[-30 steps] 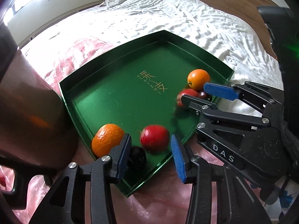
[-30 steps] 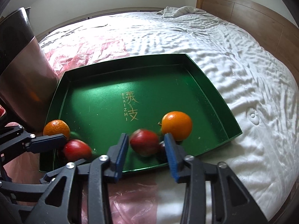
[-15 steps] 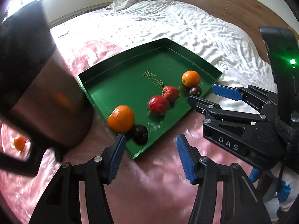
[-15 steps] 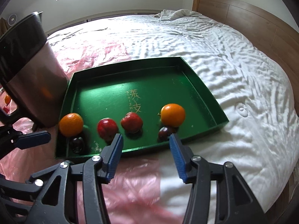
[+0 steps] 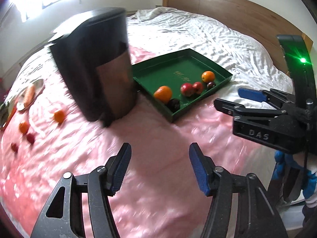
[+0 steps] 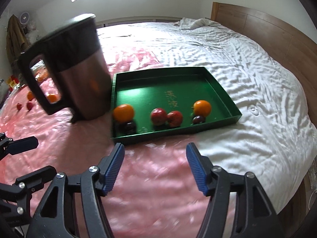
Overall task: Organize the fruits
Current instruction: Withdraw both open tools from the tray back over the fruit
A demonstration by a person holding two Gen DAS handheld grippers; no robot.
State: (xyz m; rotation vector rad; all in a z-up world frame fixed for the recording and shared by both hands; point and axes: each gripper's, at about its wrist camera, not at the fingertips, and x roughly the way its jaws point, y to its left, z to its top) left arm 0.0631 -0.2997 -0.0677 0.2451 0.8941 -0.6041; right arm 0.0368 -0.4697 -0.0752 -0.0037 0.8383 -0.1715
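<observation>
Six fruits, two oranges among them, sit along the near wall of the shallow green cardboard tray [image 6: 218,83]. Left gripper [image 5: 160,168] and right gripper [image 6: 155,166] both empty, jaws opening. Judged between picks; next calls for reaching the loose small oranges [image 5: 59,116] beyond the dark steel kettle [image 5: 95,69].

A dark green tray [image 6: 221,91] with gold characters printed on its floor held two oranges [image 6: 123,112], two red apples [image 6: 158,115] and two dark purple plums [image 6: 198,119]. Left of the tray stood a black and metallic brown jug [image 6: 79,75], on glossy pink sheeting [image 6: 154,178]. Right of the tray, the bedding [image 6: 237,63] was white.
</observation>
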